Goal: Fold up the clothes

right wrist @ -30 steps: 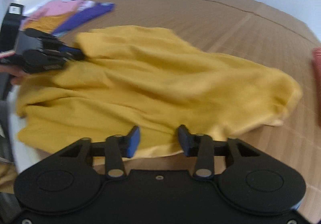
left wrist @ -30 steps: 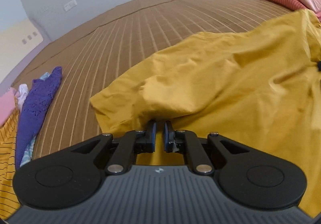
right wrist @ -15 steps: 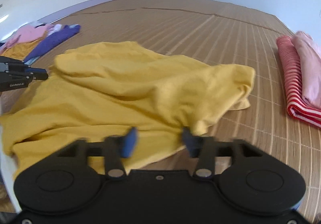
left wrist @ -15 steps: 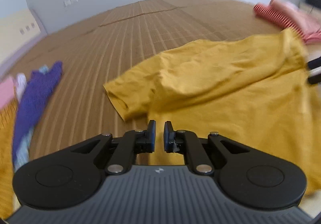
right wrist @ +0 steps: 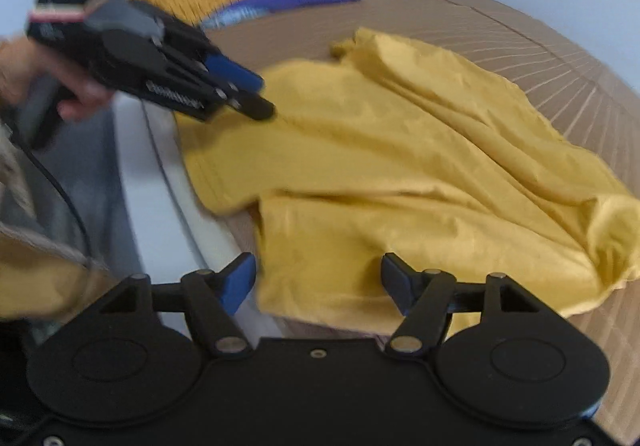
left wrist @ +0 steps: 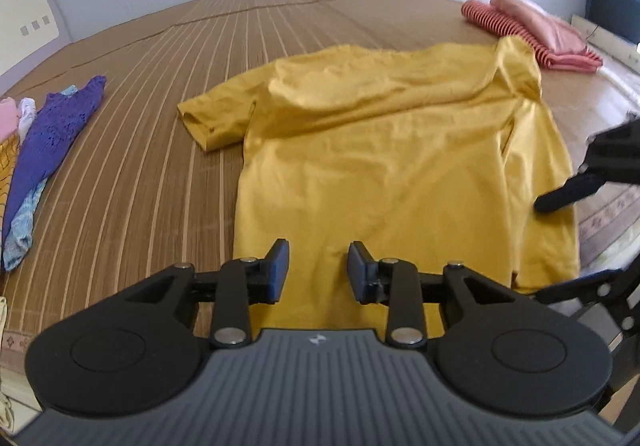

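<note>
Striped mat point(left wrist: 160, 150): yellow shirt point(left wrist: 380, 166) beyond left tool point(left wrist: 318, 270), opening, nothing gripped; right tool point(right wrist: 318, 278) apart.

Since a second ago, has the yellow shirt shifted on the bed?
Yes. The yellow shirt now lies spread flatter, its sleeve farther from the purple garment at the left edge, and the opening left gripper has released it.

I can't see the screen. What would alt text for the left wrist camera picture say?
A yellow T-shirt lies spread on a brown striped bed mat, with the left gripper over its near hem, jaws opening with nothing pinched between them. The right gripper reaches in from the right edge; more clothes lie far left and far right.
</note>
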